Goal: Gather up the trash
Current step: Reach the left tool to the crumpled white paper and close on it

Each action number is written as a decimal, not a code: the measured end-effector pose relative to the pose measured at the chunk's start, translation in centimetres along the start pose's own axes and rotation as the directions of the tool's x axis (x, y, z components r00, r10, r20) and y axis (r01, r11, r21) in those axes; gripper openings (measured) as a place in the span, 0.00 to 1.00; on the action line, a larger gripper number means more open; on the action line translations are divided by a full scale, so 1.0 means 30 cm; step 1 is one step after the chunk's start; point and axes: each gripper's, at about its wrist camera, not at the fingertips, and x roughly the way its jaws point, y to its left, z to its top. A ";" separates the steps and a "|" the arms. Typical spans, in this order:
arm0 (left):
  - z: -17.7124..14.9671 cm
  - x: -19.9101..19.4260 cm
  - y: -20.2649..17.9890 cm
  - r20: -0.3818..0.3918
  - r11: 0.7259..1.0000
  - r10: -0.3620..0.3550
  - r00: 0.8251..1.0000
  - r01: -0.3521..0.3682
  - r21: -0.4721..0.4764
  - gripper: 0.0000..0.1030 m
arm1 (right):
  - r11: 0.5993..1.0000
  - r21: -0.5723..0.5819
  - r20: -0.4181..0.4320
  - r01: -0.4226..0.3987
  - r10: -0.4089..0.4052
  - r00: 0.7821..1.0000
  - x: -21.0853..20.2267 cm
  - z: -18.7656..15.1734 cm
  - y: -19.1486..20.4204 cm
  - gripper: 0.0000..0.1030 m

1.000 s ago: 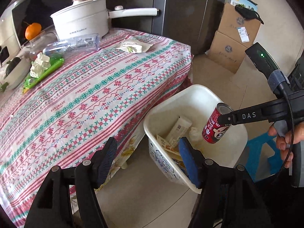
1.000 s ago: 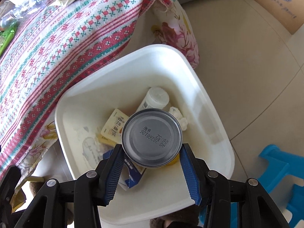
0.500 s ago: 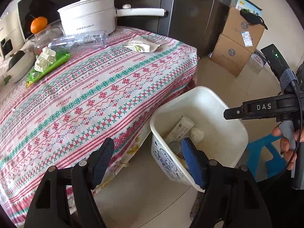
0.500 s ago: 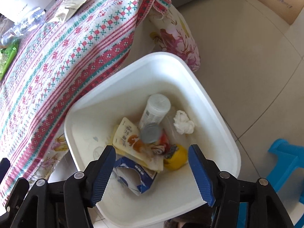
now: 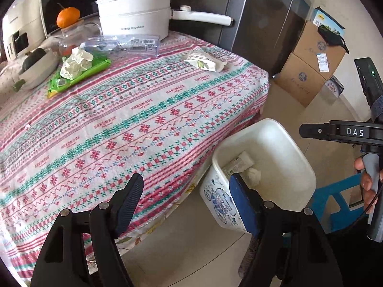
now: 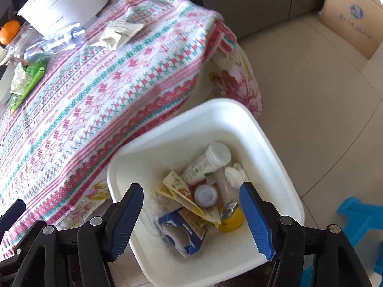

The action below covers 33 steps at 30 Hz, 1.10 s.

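A white trash bin (image 6: 275,157) stands on the floor by the table corner. It holds a red can (image 6: 205,195) lying end up, a white bottle (image 6: 205,161), a torn blue carton (image 6: 182,236) and wrappers. My right gripper (image 6: 191,189) hovers above the bin, its jaws opening with nothing between them; its black finger (image 5: 318,131) shows in the left wrist view. My left gripper (image 5: 186,181) is open and empty over the table edge beside the bin (image 5: 299,162). On the tablecloth lie a white wrapper (image 5: 203,61), a clear plastic bottle (image 5: 124,44) and a green wrapper (image 5: 79,71) with crumpled paper.
A white pot (image 5: 134,16) and an orange (image 5: 68,16) sit at the table's back. Cardboard boxes (image 5: 308,71) stand on the floor by the dark fridge. A blue stool (image 5: 335,203) is right of the bin. A person's hand (image 5: 366,181) holds the right gripper's handle.
The red can left my right gripper and dropped into the bin. The right jaws spread wider and the gripper rose. My left gripper shifted, bringing more of the table into view.
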 end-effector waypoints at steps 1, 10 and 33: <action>0.011 -0.003 0.020 0.000 1.000 0.012 1.000 -0.012 -0.005 0.74 | 1.000 -0.008 0.009 0.000 0.000 1.000 -0.005 0.014 0.013 0.70; 0.121 -0.008 0.252 -0.009 0.993 0.102 0.995 -0.103 -0.062 0.75 | 0.992 -0.123 0.077 -0.002 0.011 0.997 -0.013 0.172 0.148 0.74; 0.585 0.306 0.747 0.130 0.931 0.117 0.985 -0.063 -0.360 0.75 | 0.953 -0.297 0.127 -0.056 0.098 0.987 0.332 0.574 0.352 0.76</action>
